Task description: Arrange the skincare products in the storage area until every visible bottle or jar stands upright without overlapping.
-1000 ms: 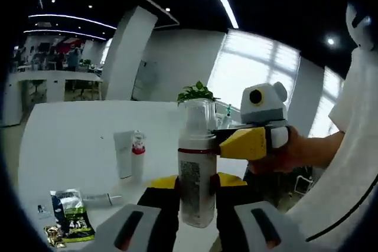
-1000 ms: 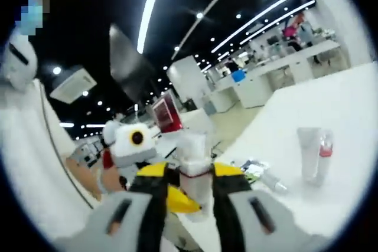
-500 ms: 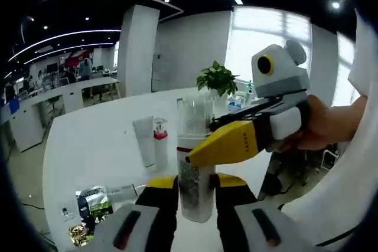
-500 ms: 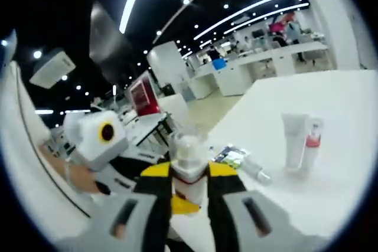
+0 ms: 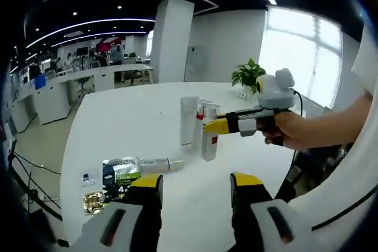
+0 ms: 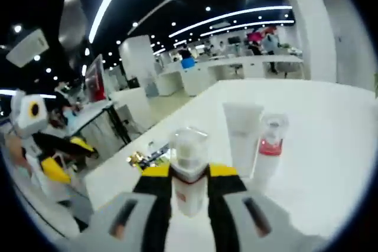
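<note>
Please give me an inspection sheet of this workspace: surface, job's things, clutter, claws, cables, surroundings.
Surface: white tabletop, bare in the middle.
Job's things: clear-capped pump bottle with red band upright in the right claw; white tube and red-collared small bottle upright, close together; silvery tube lying flat.
Clutter: green-dark sachets near the edge.
Claws: left claw open, holding nothing.
Cables: dark cables on the floor.
Surroundings: open office, potted plant.

White table [image 5: 136,122] carries a green-and-black snack packet [image 5: 118,170] and a small gold wrapper [image 5: 93,203]. Potted plant [image 5: 248,76] stands at far edge.
</note>
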A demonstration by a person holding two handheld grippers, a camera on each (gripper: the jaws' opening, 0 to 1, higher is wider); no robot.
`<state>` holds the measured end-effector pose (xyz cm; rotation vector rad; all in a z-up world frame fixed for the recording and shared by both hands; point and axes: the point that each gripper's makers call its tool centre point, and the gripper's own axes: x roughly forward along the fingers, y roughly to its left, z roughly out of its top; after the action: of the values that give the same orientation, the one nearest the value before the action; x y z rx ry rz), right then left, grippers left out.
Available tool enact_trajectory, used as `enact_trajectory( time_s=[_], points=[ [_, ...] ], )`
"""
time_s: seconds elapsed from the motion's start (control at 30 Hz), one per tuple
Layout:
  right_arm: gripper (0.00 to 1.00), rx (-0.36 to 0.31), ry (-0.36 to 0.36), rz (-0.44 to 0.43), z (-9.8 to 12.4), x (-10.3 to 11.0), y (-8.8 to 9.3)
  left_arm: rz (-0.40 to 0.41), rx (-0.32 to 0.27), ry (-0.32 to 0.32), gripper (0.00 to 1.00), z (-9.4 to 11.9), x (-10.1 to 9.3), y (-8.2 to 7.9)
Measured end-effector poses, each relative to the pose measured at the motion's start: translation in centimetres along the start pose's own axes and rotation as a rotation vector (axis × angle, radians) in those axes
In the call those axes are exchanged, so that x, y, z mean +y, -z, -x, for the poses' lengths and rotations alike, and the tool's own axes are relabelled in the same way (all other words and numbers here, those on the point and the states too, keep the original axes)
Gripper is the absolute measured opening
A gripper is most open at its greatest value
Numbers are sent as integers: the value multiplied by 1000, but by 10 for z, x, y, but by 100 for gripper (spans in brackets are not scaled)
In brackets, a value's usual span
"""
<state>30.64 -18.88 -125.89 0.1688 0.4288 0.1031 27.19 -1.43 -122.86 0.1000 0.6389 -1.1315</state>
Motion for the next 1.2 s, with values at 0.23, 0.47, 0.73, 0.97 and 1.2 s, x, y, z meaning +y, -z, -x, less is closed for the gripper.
enact_trajectory(
  time_s=[0.23,0.47,0.73,0.97,1.2],
  points=[
    [19,6,39,54,-31,-22,29,40,-26,-38,47,9,11,0],
    [20,-26,50,121,-45,-30,36,89,-33,-89,46,11,21,3],
    [20,-65,36,145,-43,-35,40,108,-39,-97,46,11,22,1],
    [21,-74,18,167,-37,-33,44,112,-42,-125,45,22,32,4],
    [23,50,32,128,-40,-35,66,139,-33,-142,43,25,32,14]
  ],
)
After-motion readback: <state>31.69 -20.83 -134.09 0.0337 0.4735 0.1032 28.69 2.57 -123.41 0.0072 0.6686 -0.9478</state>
